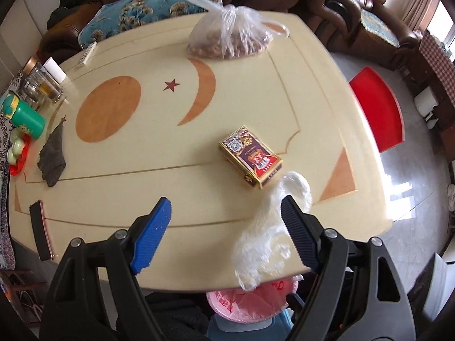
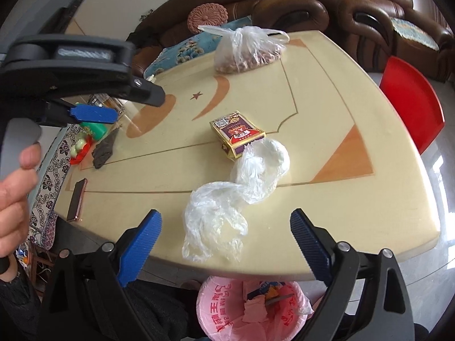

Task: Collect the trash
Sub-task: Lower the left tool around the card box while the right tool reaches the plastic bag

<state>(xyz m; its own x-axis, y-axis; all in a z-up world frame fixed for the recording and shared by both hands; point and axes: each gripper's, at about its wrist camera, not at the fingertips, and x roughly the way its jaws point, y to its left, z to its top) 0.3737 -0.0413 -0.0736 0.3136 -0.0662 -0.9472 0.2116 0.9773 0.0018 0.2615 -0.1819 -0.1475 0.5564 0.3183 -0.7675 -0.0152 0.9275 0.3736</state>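
Crumpled clear plastic wrap [image 1: 264, 241] lies on the near edge of the cream table [image 1: 170, 147] in my left wrist view, partly behind the right-hand finger of my left gripper [image 1: 226, 207]. Both fingers stand wide apart with nothing clamped; the wrap is beside one pad [image 1: 298, 233], not pinched. A gold and maroon cigarette box [image 1: 251, 157] sits just beyond the wrap. Farther back rests a knotted clear bag of nuts [image 1: 230, 35]. Below the table edge a bin lined with a pink bag [image 1: 250, 304] shows, and a black phone [image 1: 41, 230] lies at the left edge.

From my right wrist view, the wrap [image 2: 230, 196] stretches from the cigarette box [image 2: 237, 133] toward the table's near edge, between and ahead of the spread fingers of my right gripper [image 2: 226, 224], which is released and empty. The pink-lined bin [image 2: 253, 309] sits under the edge with paper scraps inside. At upper left the left gripper [image 2: 93, 115] hangs above the table, a hand [image 2: 15, 193] on its handle.
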